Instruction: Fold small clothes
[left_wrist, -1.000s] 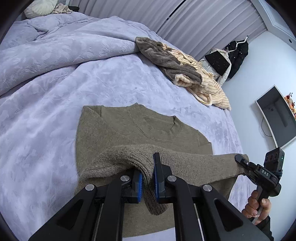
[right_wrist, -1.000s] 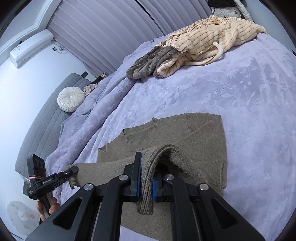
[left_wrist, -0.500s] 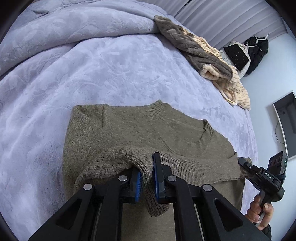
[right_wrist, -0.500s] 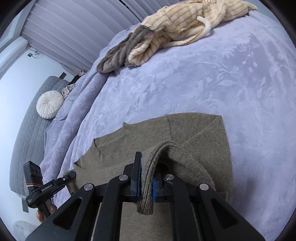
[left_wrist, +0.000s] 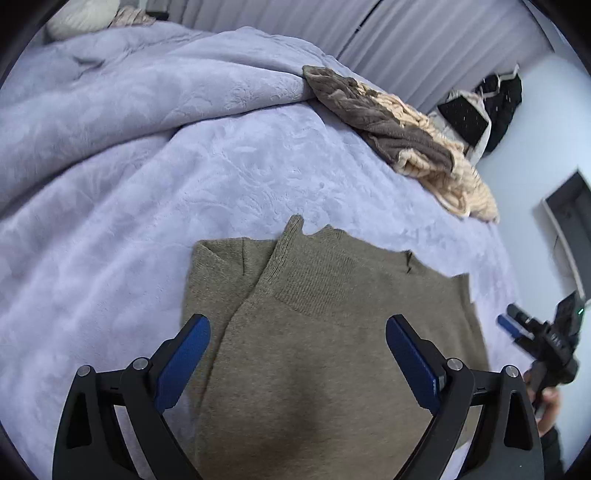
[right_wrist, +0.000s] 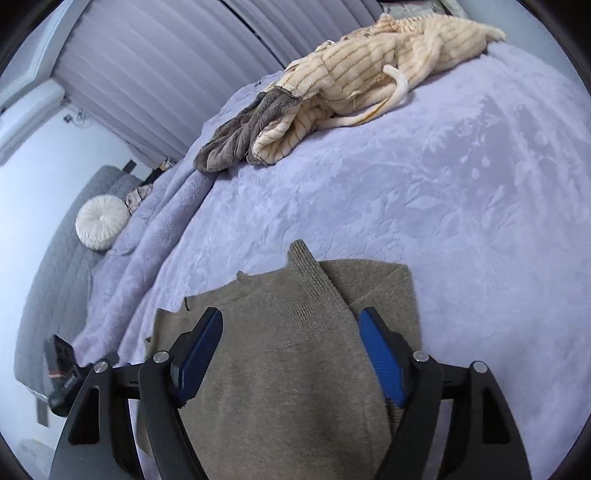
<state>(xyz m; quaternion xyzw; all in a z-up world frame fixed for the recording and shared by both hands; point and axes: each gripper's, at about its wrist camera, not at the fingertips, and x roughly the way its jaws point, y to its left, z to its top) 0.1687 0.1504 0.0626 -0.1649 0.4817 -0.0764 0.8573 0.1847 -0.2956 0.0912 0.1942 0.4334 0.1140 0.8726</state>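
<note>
Light: I see soft, even daylight with a cool cast.
Shadows: faint on the bed (left_wrist: 155, 206).
Edges: fisheye bend, dark corners.
Blur: right edge of left view smeared.

Two tongs are in view, the left tongs (left_wrist: 297, 354) and the right tongs (right_wrist: 290, 350), each with two blue pads. One olive sweater (left_wrist: 332, 350) lies on one bed (left_wrist: 184, 184). One heap of two garments sits farther back: a grey-brown one (right_wrist: 243, 136) and a cream striped one (right_wrist: 388, 62). One round white cushion (right_wrist: 101, 223) rests against the headboard.
</note>
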